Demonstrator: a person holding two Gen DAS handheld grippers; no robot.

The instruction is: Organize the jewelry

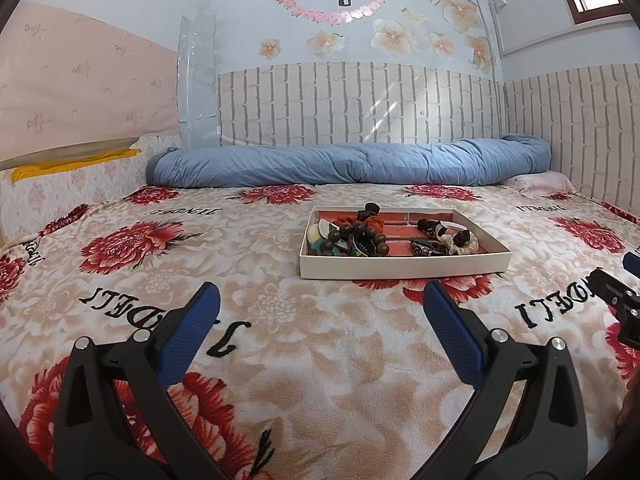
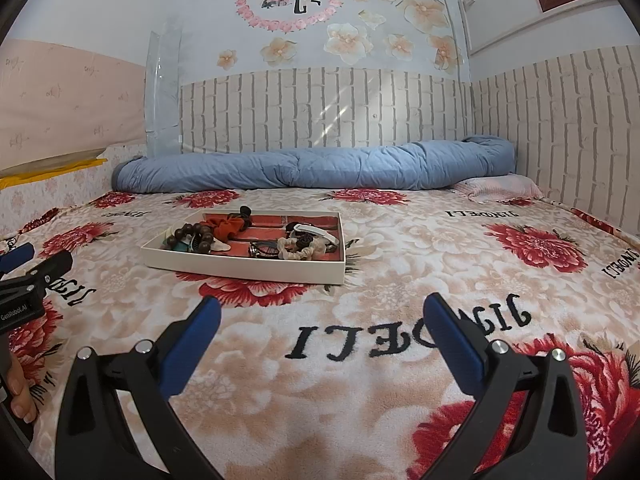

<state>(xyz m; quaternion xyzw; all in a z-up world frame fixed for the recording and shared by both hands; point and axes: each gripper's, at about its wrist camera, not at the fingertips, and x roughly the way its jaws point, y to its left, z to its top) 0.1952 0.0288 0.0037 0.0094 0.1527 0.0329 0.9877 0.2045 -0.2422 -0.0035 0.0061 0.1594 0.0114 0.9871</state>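
1. The left tongs [image 1: 320, 300] stand wide open and empty above the floral blanket [image 1: 280, 360] on the bed, at the bottom of the left wrist view.
2. The right tongs [image 2: 320, 312] are likewise spread apart, holding nothing, low in the right wrist view.
3. A shallow white tray [image 1: 404, 266] lies on the blanket, centre of the left view and left of centre in the right.
4. Inside it: a brown bead bracelet [image 1: 356, 236], an orange scrunchie [image 2: 228, 226] and a cream scrunchie [image 2: 300, 252].
5. A rolled blue quilt [image 1: 352, 160] lies against the brick-patterned wall.
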